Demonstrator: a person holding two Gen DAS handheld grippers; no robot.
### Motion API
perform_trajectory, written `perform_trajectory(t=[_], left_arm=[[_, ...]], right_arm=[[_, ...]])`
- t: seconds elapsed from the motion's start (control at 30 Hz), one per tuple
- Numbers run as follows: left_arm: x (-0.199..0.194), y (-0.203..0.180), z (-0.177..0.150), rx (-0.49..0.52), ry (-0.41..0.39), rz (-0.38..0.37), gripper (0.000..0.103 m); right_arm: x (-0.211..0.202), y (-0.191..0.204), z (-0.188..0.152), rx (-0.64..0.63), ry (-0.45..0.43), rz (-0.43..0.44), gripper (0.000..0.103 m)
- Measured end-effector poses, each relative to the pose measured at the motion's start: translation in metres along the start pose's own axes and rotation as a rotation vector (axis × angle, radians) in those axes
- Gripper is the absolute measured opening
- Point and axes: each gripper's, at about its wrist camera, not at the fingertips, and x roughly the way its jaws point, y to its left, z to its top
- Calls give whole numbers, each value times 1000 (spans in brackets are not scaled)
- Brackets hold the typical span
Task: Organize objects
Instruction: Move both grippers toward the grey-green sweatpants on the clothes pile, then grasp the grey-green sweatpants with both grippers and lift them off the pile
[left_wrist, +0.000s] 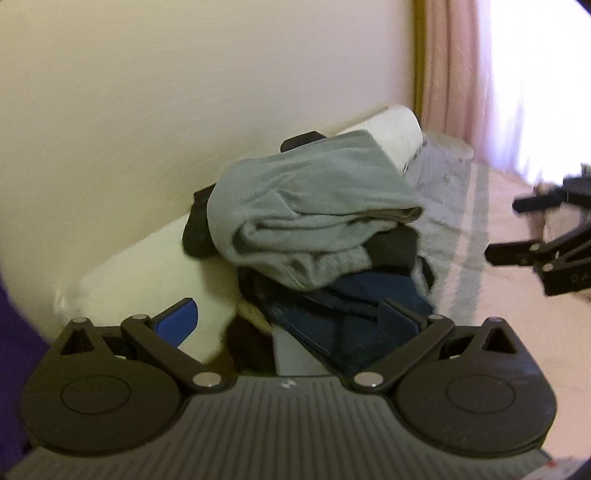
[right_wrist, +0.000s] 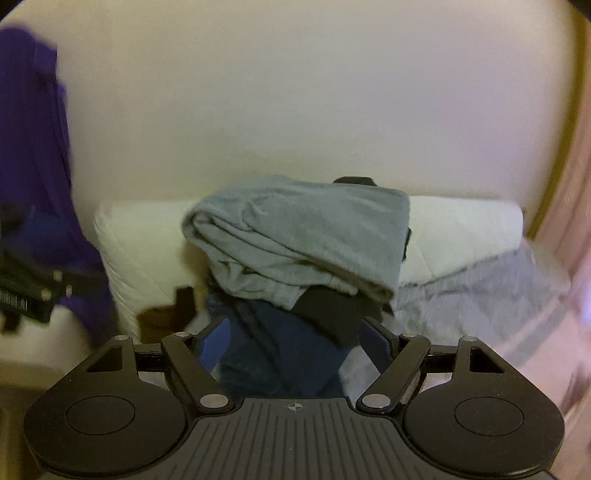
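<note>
Plainly, from my left gripper (left_wrist: 288, 317), fingers spread wide and empty, the clothes pile (left_wrist: 314, 236) sits against a white pillow (left_wrist: 122, 280): one grey garment (left_wrist: 310, 206) on top. From my right gripper (right_wrist: 291, 339), also wide, I count three layers: grey, black (right_wrist: 332, 314), navy (right_wrist: 273, 350). Next, I judge, pinch the grey one.

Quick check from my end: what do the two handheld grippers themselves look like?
Both match: the left gripper and right gripper have black ribbed bodies, round black side discs, black linkage bars with silver pivot pins and blue finger pads. A small crosshair mark sits on each body. No cables visible.
</note>
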Motion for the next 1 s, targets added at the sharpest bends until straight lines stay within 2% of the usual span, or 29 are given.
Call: perform_trajectory(t=[0.13, 0.27, 0.37, 0.47, 0.5, 0.57, 0.6, 0.67, 0.7, 0.83, 0.93, 1.0], left_arm=[[74, 23, 18, 93, 31, -21, 93], [137, 37, 27, 169, 15, -37, 86], [167, 41, 31, 197, 6, -65, 83], [182, 46, 36, 180, 0, -85, 81], [184, 47, 37, 182, 1, -92, 76], [180, 49, 40, 191, -11, -101, 59], [175, 50, 42, 194, -25, -99, 45], [164, 50, 49, 193, -46, -102, 34], [159, 51, 55, 190, -53, -102, 29], [121, 45, 85, 196, -120, -121, 22], [72, 18, 101, 251, -184, -163, 20], [36, -13, 98, 313, -221, -179, 19]], right_arm=[[69, 1, 22, -171, 36, -31, 74], [142, -1, 37, -343, 80, -56, 74], [187, -1, 43, -502, 93, -77, 74], [229, -1, 46, -620, 113, -100, 74], [243, -2, 46, -649, 126, -103, 71], [257, -6, 47, -654, 150, -91, 50], [257, -9, 51, -624, 148, -99, 36], [249, -17, 57, -564, 141, -90, 22], [241, -20, 59, -555, 134, -90, 18], [194, -45, 81, -457, 61, -94, 8], [130, -81, 93, -294, -25, -134, 5], [77, -103, 86, -197, -76, -158, 4]])
